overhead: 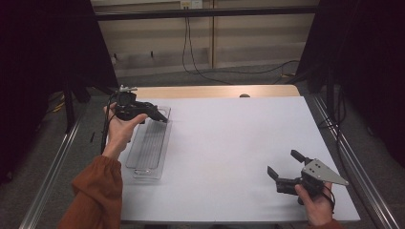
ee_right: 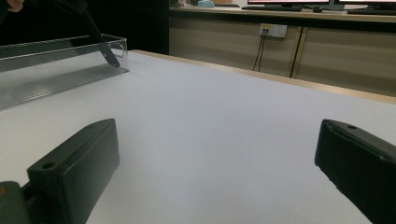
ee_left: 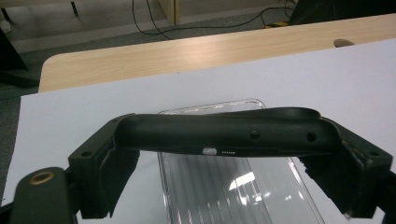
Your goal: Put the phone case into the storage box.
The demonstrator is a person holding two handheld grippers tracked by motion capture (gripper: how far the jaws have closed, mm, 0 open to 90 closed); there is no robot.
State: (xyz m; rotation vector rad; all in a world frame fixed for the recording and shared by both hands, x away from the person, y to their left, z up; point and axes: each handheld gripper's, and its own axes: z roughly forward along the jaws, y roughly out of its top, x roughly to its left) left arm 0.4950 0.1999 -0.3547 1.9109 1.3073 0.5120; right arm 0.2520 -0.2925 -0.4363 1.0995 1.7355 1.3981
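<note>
My left gripper (overhead: 143, 113) is shut on a long black plastic piece (overhead: 155, 114), held level above the far end of a clear ribbed tray (overhead: 148, 148). In the left gripper view the black piece (ee_left: 224, 133) spans from one jaw to the other, gripped by its two ends, with the clear tray (ee_left: 233, 191) right beneath it. Near the table's front right corner my right gripper (overhead: 284, 162) stands open with nothing between its fingers. The right gripper (ee_right: 219, 163) looks across bare white table toward the tray (ee_right: 56, 60), where a dark slanted end (ee_right: 100, 42) dips over the tray's wall.
A white sheet (overhead: 229, 143) covers the table, and a strip of bare wood (overhead: 215, 91) shows along the far edge. Cables (overhead: 191, 52) run over the floor beyond. Dark curtains stand at both sides.
</note>
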